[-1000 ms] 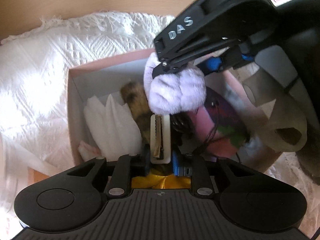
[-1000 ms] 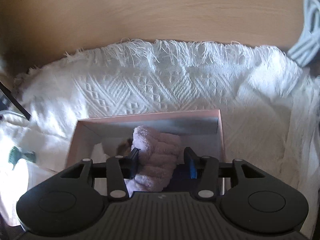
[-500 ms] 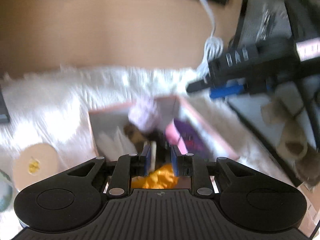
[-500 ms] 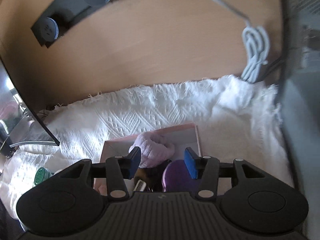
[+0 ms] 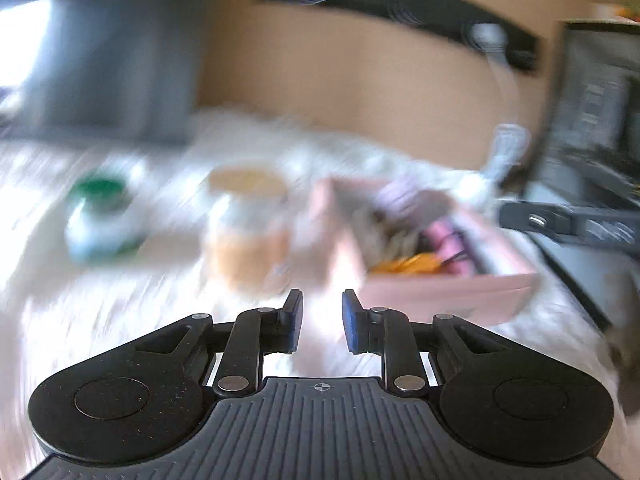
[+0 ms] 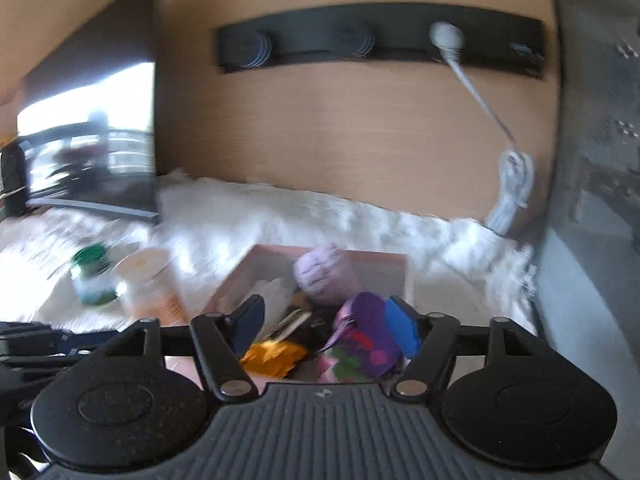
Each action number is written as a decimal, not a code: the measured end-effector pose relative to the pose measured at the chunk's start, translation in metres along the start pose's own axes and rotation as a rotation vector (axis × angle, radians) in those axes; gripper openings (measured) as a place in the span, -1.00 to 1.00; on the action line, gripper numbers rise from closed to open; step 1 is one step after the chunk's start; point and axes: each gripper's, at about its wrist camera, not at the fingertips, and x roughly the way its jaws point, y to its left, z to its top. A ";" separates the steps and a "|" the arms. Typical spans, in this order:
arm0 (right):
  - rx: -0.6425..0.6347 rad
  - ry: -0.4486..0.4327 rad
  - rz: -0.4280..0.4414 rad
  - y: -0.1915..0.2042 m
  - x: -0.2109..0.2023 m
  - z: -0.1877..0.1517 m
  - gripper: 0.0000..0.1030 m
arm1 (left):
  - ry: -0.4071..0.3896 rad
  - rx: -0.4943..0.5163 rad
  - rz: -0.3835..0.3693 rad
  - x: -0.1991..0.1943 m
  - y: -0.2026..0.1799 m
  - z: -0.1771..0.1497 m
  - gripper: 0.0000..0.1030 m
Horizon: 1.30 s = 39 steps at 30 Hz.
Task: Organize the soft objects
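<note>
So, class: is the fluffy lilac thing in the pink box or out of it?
In. The fluffy lilac thing sits inside the pink box at its far end, and the right gripper is open and empty.

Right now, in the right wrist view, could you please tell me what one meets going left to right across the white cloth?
Green-lidded jar → orange tub → pink box → coiled white cable.
</note>
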 end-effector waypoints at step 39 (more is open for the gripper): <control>-0.129 0.249 0.163 0.006 0.048 -0.089 1.00 | 0.040 -0.028 0.339 -0.010 -0.063 -0.073 -0.38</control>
